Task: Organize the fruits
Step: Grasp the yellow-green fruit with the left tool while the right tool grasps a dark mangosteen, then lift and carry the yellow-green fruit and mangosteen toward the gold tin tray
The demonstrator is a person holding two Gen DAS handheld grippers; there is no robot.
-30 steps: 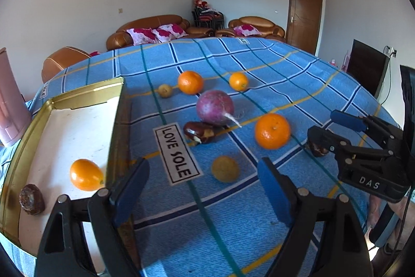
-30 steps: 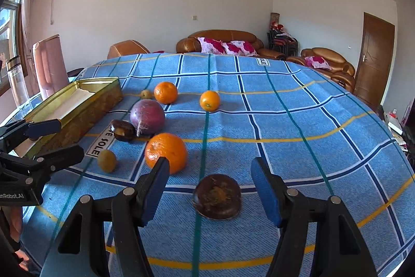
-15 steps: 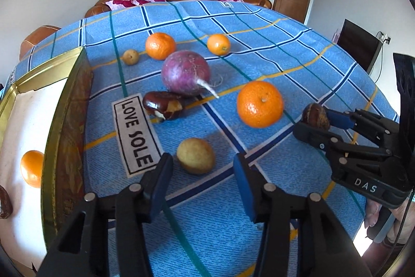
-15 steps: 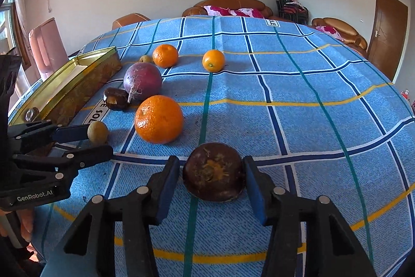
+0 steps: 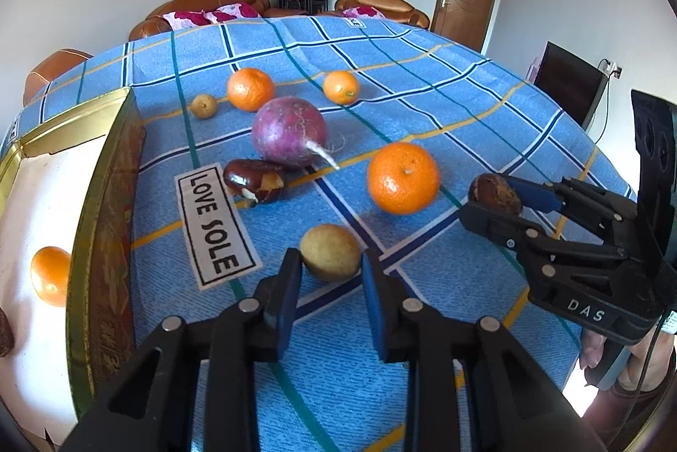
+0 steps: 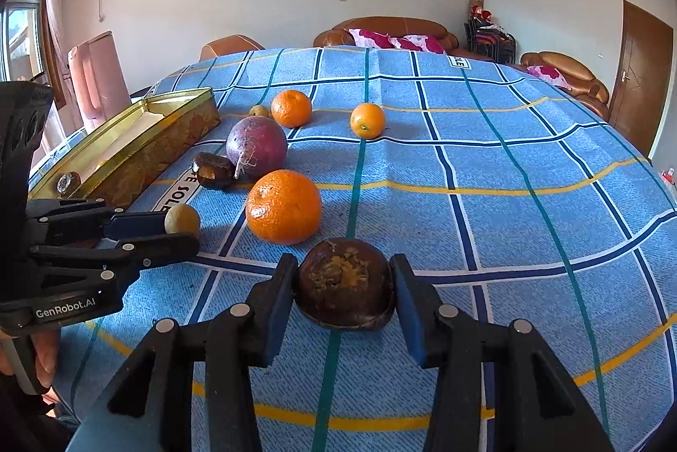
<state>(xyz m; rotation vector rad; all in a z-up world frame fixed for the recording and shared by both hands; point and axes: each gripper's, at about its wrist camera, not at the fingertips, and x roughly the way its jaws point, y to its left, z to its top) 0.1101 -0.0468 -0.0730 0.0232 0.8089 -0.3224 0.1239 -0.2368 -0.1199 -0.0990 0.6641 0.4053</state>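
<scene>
Left wrist: yellow-brown round fruit (image 5: 331, 258), matte skin.

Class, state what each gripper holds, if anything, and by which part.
Left gripper: the small yellow-brown fruit, pinched across its sides. Right gripper: the dark brown fruit, also across its sides. Both rest on the cloth.

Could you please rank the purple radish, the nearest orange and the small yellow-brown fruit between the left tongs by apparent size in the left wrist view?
1. purple radish
2. nearest orange, slightly smaller
3. yellow-brown fruit, smallest despite sitting closest to the camera
</scene>
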